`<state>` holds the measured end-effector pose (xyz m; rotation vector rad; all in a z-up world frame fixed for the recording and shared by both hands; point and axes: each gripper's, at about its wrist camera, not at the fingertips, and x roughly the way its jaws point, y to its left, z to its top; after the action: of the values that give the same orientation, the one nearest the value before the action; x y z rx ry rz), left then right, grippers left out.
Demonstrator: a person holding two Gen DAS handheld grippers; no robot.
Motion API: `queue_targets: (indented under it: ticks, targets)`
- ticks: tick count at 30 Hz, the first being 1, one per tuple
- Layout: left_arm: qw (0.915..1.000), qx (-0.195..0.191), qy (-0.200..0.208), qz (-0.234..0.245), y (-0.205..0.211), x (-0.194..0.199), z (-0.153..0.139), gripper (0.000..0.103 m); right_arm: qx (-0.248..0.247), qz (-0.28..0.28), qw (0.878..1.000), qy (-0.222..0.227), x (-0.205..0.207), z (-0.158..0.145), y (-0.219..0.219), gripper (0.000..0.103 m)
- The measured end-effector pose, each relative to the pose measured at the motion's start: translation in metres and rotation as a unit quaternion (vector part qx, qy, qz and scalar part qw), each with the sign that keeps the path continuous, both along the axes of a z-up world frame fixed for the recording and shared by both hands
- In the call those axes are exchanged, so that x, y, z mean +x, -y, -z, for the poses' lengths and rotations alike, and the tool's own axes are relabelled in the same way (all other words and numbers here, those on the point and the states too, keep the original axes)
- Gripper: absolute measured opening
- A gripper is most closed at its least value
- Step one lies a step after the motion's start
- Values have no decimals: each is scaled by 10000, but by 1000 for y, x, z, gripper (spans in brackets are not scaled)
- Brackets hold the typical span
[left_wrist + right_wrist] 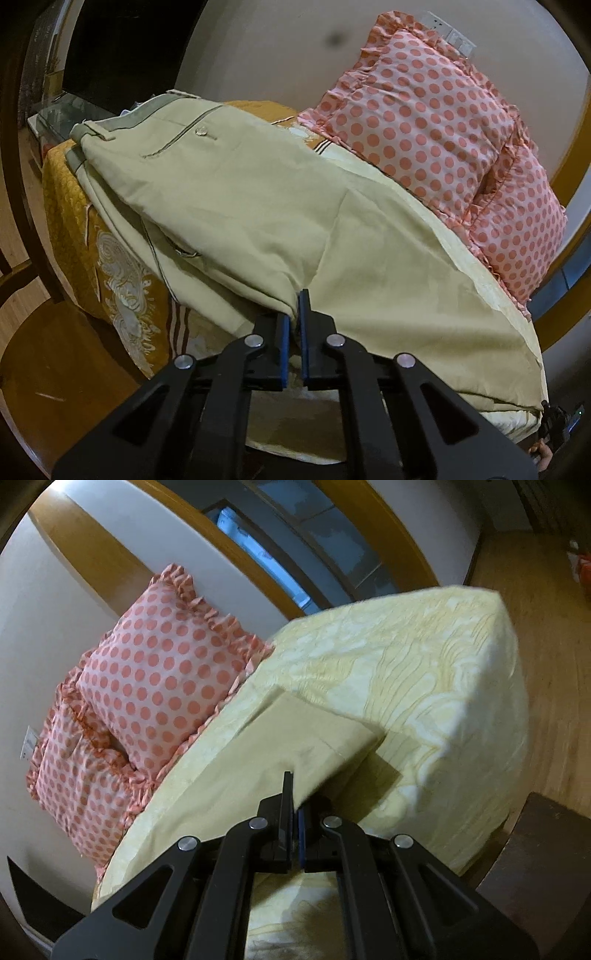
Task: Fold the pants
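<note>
Both the left gripper [295,314] and right gripper [293,805] pinch the pants [229,192] tight. Lift both evenly along the bed [424,672] edge.

Close wrist views, shared pillows [424,122]

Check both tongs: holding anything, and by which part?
Both are shut on the pants. Left tongs pinch the near fabric edge mid-length; right tongs pinch the near edge by the leg-hem end.
</note>
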<state>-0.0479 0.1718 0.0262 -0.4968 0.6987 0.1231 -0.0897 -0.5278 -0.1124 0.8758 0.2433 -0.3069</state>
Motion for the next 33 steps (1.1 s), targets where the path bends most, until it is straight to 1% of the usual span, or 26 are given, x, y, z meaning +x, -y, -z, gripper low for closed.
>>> queue_targets:
  ticks: [2,5,7,8,9,10,11,12,13,14,16,17,18,19,20,22,23,24,25,26,27,28,29,30,31,33]
  targets:
    - [10000,-13,60,54,3,-2,-1,4,-139,90,9999,-40,2,-3,4,2]
    - [9999,74,117,78,8,-6,0,4,-255,45,9996,-57,13,-7,7,2]
    - [9998,118,158,60,10,-8,2,6,-408,-99,9988,-246,24,-7,7,2]
    - [9996,170,201,59,11,-12,2,10,-473,-125,9979,-427,28,-6,6,2]
    - [9995,204,239,49,10,-15,0,14,-476,-82,9974,-536,24,-4,5,7]
    - [9993,245,293,15,10,-20,-3,17,-454,-38,9978,-473,18,-4,4,11]
    - [9988,313,363,-41,9,-25,-7,30,-469,99,9980,-407,8,-5,2,33]
    - [9977,447,463,-200,7,-32,-12,49,-535,317,9974,-359,-2,-6,1,62]
    - [9958,578,582,-416,4,-39,-17,56,-648,701,9950,-307,-15,-6,0,71]
    - [9907,759,822,-776,0,-48,-25,64,-722,877,9931,-283,-20,-5,0,72]
    - [9836,901,1119,-1088,-6,-57,-36,68,-833,815,9926,-341,-19,-2,0,71]
    - [9805,958,1263,-1159,-8,-57,-41,71,-859,677,9933,-363,-16,-2,-1,65]
    - [9797,996,1303,-1149,-9,-54,-44,74,-868,523,9943,-338,-12,-2,-3,62]
    - [9799,1039,1303,-1097,-9,-48,-46,74,-897,392,9948,-297,-8,-1,-8,59]
    - [9808,1048,1291,-1021,-9,-41,-45,74,-890,221,9955,-220,-3,-1,-13,55]
    - [9833,1051,1186,-895,-9,-28,-41,74,-964,15,9953,-125,4,-2,-24,53]
    - [9845,1050,1121,-843,-9,-22,-39,75,-989,-91,9950,-62,6,-1,-28,49]
    - [9862,1033,1035,-778,-10,-14,-35,75,-937,-240,9953,33,9,0,-31,38]
    - [9876,1010,947,-744,-11,-9,-31,75,-851,-356,9957,108,13,2,-31,33]
    - [9893,966,838,-706,-12,-4,-25,75,-897,-313,9954,146,13,1,-31,23]
    - [9905,925,756,-687,-12,0,-20,75,-980,-195,9949,101,14,1,-30,17]
    - [9919,848,654,-677,-14,3,-14,76,-998,-137,9949,58,15,0,-28,15]
    - [9931,763,599,-665,-16,5,-9,77,-987,-233,9947,138,16,-2,-26,6]
    - [9935,717,587,-657,-18,4,-6,77,-1001,-354,9941,205,17,-7,-27,6]
    - [9937,691,608,-645,-19,3,-3,77,-1188,-409,9919,206,19,-17,-31,6]
    - [9935,714,642,-613,-19,1,-2,79,-1470,-678,9861,387,26,-39,-45,6]
